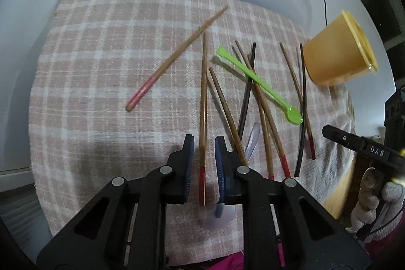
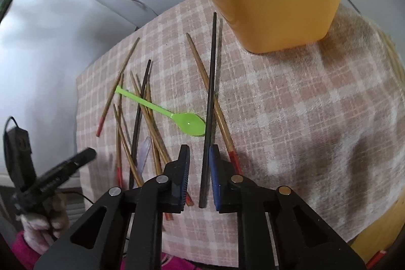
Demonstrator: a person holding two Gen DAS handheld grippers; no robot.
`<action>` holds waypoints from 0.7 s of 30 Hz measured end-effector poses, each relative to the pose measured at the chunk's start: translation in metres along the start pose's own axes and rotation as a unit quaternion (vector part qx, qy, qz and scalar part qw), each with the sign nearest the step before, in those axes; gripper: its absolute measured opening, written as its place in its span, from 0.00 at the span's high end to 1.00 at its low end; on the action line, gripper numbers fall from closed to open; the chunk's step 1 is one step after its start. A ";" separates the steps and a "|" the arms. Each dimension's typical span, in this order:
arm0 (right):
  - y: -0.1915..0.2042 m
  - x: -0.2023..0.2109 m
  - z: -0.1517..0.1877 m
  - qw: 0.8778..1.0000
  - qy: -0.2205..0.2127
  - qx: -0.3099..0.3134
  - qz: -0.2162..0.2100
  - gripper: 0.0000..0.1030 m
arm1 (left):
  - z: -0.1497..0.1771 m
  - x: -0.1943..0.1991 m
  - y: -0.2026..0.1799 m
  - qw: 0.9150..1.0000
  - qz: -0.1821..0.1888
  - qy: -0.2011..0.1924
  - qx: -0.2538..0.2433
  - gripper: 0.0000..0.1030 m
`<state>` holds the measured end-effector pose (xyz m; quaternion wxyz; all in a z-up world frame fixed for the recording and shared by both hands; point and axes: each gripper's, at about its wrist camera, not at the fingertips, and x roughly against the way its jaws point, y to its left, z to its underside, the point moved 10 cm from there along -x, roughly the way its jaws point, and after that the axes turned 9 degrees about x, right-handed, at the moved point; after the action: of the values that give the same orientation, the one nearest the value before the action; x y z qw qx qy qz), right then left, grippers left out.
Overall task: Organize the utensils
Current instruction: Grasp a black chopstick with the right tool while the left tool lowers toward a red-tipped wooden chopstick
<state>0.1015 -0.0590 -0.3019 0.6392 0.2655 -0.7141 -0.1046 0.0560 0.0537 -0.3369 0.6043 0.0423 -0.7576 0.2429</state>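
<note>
We count about ten chopsticks scattered on the checked cloth [image 1: 101,62] that covers the tabletop: eight or so wooden ones, several with red ends, and two dark ones, though the overlapping pile makes the tally uncertain. There is one green spoon [image 1: 258,82] lying across the pile toward 3 o'clock, one clear plastic spoon [image 1: 253,138] partly hidden under the sticks, and one yellow cup [image 1: 336,55] standing at about 2 o'clock, tilted in the fisheye view. Our left gripper [image 1: 204,156] points steeply down at 6 o'clock, its jaws narrowed around a red-ended wooden chopstick [image 1: 203,103], with slim gaps still visible either side. Our right gripper [image 2: 200,163] also tips steeply down, its jaws close around a dark chopstick [image 2: 211,82] without clearly pressing it. One pink-ended chopstick [image 1: 174,60] lies apart toward 10 o'clock.
</note>
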 end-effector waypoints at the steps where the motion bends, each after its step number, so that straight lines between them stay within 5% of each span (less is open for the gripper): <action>1: -0.002 -0.002 0.000 1.000 0.001 -0.009 -0.003 0.87 | 0.001 -0.002 0.000 1.000 0.002 0.004 0.002 0.85; 7: -0.007 -0.014 0.001 0.998 0.010 -0.062 -0.032 0.87 | -0.002 -0.015 0.000 1.000 0.005 0.019 0.011 0.85; 21: -0.017 -0.034 0.001 0.996 0.039 -0.075 -0.013 0.87 | -0.003 -0.035 0.004 0.998 0.016 0.046 0.031 0.85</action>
<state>0.1065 -0.0562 -0.3393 0.6835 0.2299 -0.6750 -0.1559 0.0667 0.0508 -0.3703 0.6329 0.0380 -0.7217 0.2776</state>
